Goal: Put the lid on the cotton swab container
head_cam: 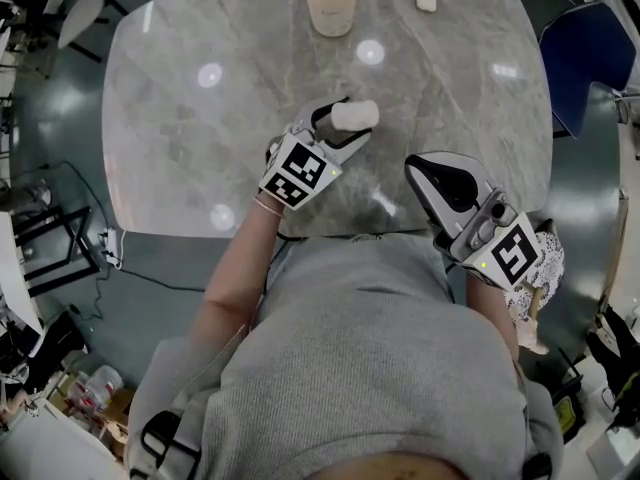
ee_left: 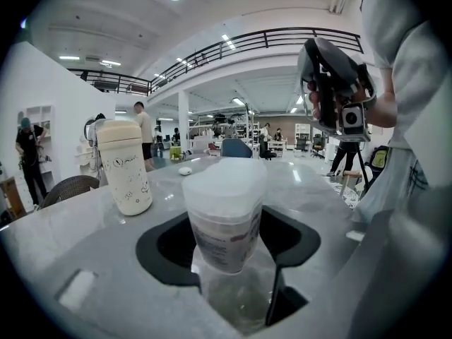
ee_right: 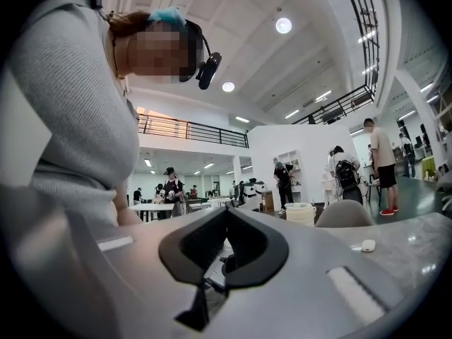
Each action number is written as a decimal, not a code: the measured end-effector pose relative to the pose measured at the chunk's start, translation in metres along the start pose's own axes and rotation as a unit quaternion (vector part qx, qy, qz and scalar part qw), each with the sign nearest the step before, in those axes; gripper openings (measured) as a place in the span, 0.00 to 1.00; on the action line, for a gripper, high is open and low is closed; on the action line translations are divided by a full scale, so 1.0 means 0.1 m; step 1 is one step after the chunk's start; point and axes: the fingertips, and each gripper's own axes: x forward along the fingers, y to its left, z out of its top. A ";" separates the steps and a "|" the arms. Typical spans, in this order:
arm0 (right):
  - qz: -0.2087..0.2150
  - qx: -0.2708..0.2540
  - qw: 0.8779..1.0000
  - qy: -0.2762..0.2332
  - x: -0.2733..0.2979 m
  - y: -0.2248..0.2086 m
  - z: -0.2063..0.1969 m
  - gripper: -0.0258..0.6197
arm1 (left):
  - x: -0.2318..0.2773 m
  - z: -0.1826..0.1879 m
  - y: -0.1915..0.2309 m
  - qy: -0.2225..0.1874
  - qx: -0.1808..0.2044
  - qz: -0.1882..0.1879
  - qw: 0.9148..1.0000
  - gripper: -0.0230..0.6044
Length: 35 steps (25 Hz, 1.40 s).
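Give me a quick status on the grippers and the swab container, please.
Left gripper shut on cotton swab container, lid looks on. Right gripper shut, empty. Tumbler stands clear behind; nothing in the way.

A grey, marble-patterned table top with rounded corners (head_cam: 170,118) bears a tall cream-coloured lidded tumbler with small dark drawings (ee_left: 125,167), upright near its far edge. A small white rounded pebble-like object (head_cam: 426,2) lies to the tumbler's right in the head view, apart from it. A dark blue chair (head_cam: 590,63) stands just off the table's far right corner, on a glossy dark floor (head_cam: 55,128).
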 end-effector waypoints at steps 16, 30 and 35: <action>0.012 0.005 1.000 0.004 0.02 -0.04 0.03 0.04 | 0.20 -0.29 -0.06 0.040 0.005 -0.011 0.999 0.47; 0.006 0.009 1.000 0.001 0.01 -0.04 0.04 0.04 | 0.22 -0.38 -0.10 0.057 0.006 -0.023 0.998 0.47; 0.004 0.011 1.000 0.004 0.00 -0.01 0.01 0.04 | 0.21 -0.40 -0.13 0.064 0.019 -0.032 0.997 0.47</action>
